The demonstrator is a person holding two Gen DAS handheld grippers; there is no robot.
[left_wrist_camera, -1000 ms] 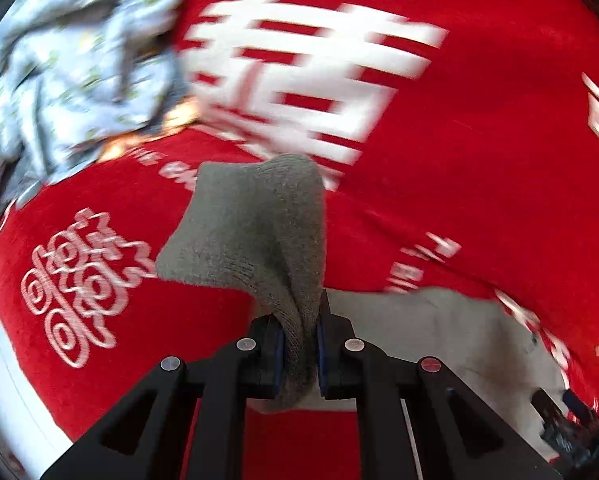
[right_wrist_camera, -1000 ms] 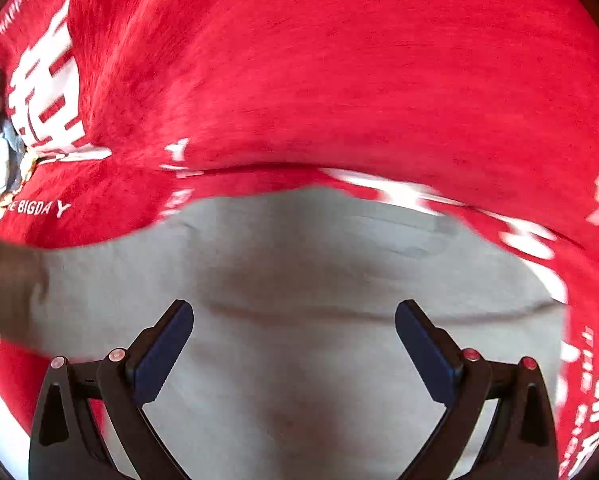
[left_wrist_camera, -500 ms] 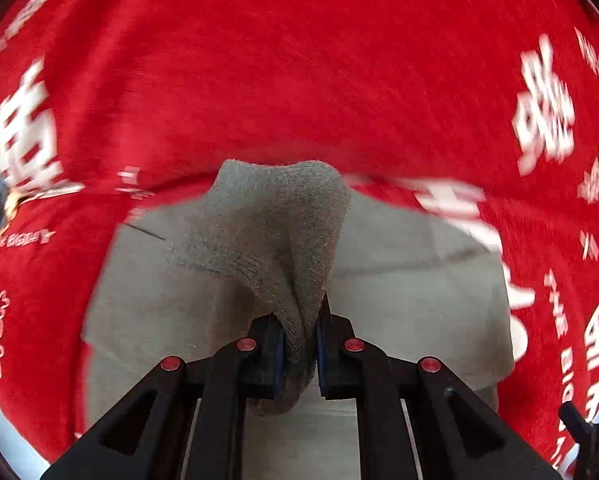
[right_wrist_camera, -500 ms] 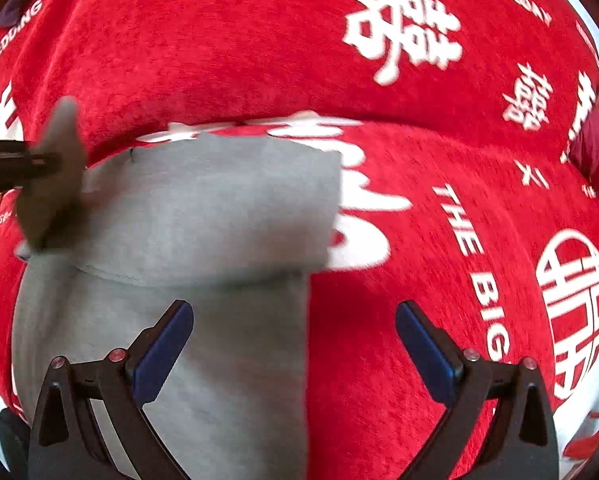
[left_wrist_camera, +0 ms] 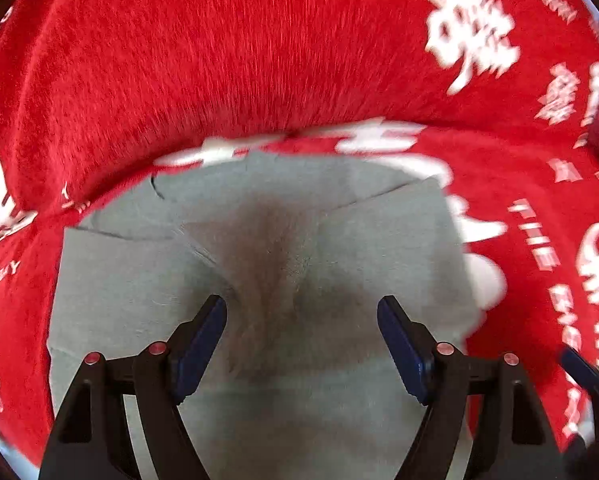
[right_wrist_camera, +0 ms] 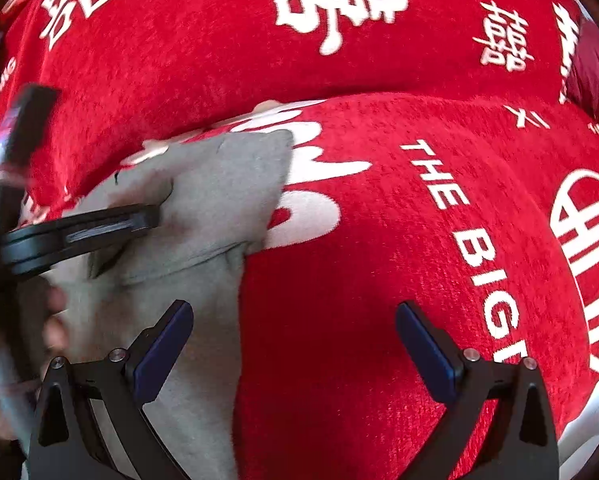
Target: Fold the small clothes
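Note:
A small grey garment [left_wrist_camera: 359,240] lies on the red blanket, with one part folded over onto itself. In the left wrist view a bunched grey fold [left_wrist_camera: 267,264] lies loose just ahead of the jaws. My left gripper [left_wrist_camera: 301,316] is open and empty right above it. It also shows in the right wrist view [right_wrist_camera: 139,220], low over the garment [right_wrist_camera: 219,200]. My right gripper [right_wrist_camera: 293,322] is open and empty, hovering over the garment's right edge and the blanket.
The red blanket [right_wrist_camera: 379,240] with white characters and lettering covers the whole surface. A dark red object [right_wrist_camera: 595,80] sits at the far right edge. A hand [right_wrist_camera: 55,320] holds the left gripper.
My left gripper carried the grey fold across the garment to the right, then opened and let it drop. My right gripper moved right, off the garment's middle to its edge.

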